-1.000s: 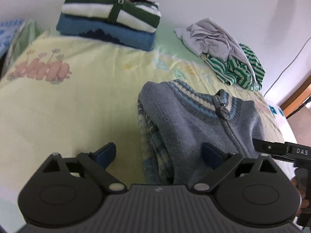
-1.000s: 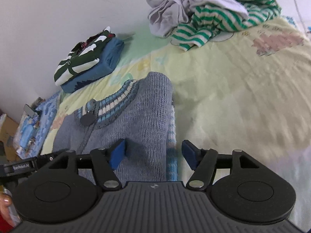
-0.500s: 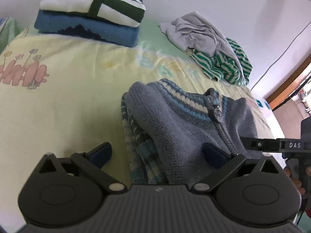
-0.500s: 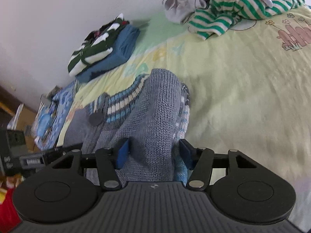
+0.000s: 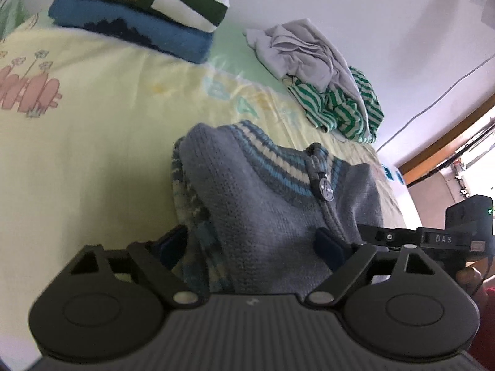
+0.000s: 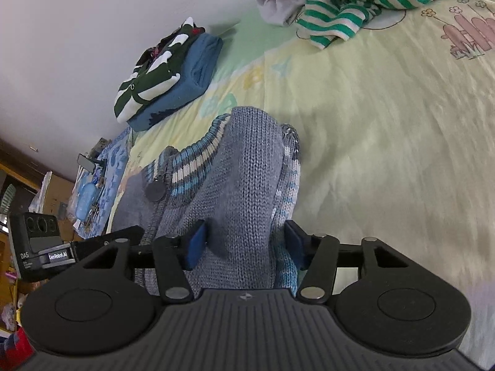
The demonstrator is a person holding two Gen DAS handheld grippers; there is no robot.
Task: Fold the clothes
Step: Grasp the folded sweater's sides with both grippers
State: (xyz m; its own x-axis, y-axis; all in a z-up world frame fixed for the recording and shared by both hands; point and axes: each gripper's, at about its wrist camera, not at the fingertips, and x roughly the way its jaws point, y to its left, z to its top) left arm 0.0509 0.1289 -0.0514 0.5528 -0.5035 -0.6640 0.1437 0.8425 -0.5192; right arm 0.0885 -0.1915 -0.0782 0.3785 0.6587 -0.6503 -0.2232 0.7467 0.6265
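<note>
— On the yellow bed (image 5: 92,142), where is our sweater (image 5: 263,204)?
— Near us, folded. Our left tool (image 5: 252,244) and right tool (image 6: 244,242) each grasp its thick fold.

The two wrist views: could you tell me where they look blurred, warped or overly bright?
Left wrist view: the window at the right edge is blown out, the wall cable bows with fisheye warp, and the folded stack is slightly soft. Right wrist view: the bed sheet smears towards the right edge, while the grey sweater knit stays crisp; corners darken in both.
</note>
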